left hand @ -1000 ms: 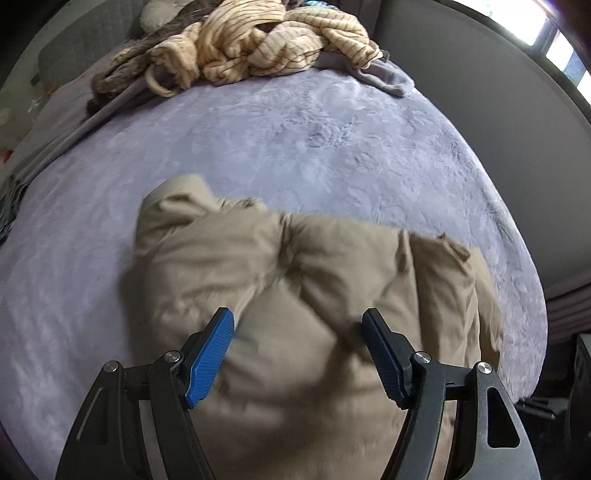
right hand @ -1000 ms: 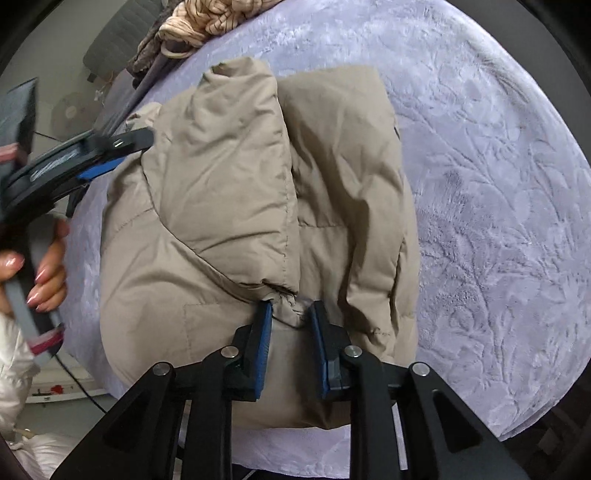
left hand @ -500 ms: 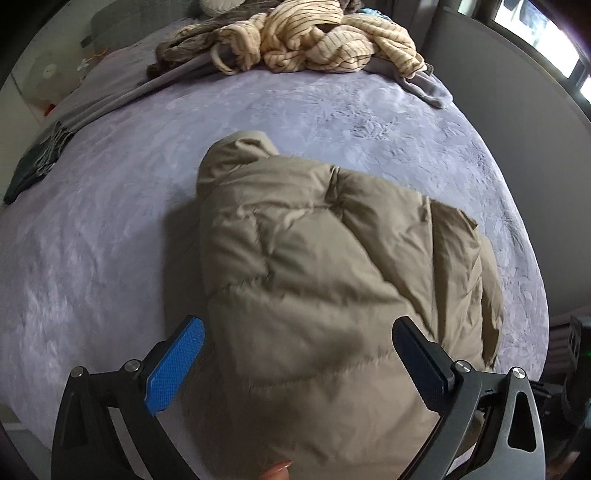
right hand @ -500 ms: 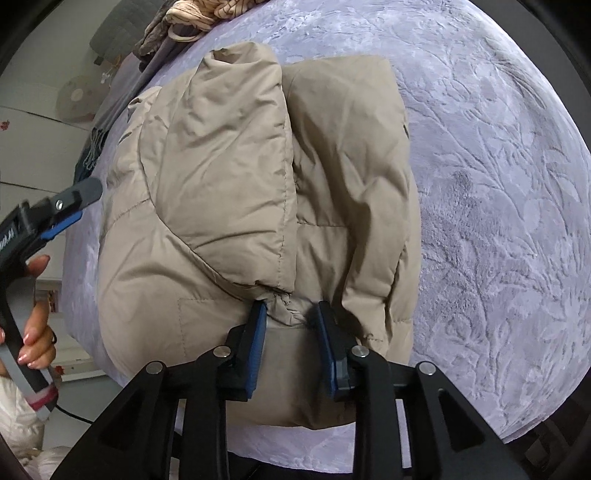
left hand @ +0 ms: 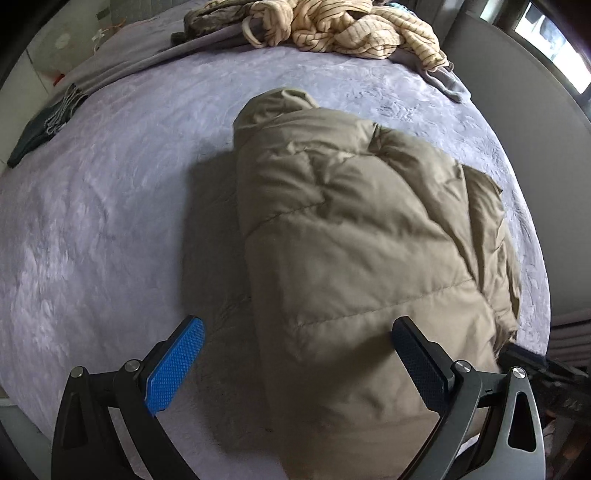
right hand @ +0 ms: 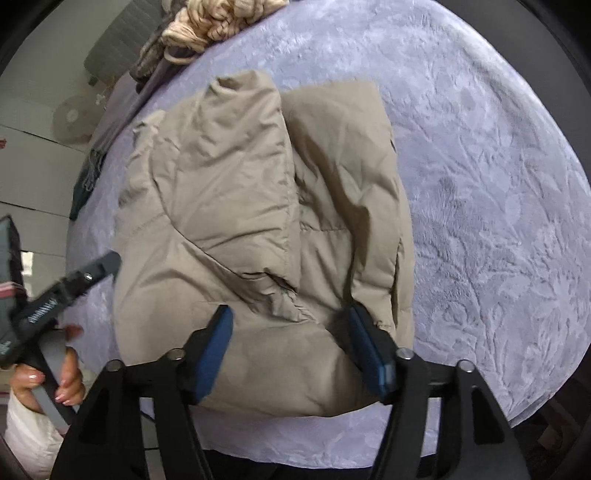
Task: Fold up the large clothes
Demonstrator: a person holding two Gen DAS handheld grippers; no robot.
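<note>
A tan puffer jacket (left hand: 354, 236) lies folded into a thick bundle on the lavender bedspread (left hand: 110, 206). My left gripper (left hand: 297, 345) hangs wide open over the bundle's near left edge, its pads apart from the fabric. In the right wrist view the same jacket (right hand: 236, 206) shows one panel folded over another. My right gripper (right hand: 291, 334) is opening over the near hem, the cloth lying loose between its jaws and free of the pads. The left gripper's body (right hand: 55, 302) and the hand holding it show at the left edge.
A heap of cream striped clothes (left hand: 343, 26) with grey and brown garments lies at the bed's far end. A dark fringed cloth (left hand: 40, 129) sits at the far left edge. A grey padded wall (left hand: 532, 110) borders the right side. The bed's near edge (right hand: 332, 454) is just below the grippers.
My right gripper has let go of the jacket's hem and spread its jaws. My left gripper opened wide and slid left, toward the bundle's left edge.
</note>
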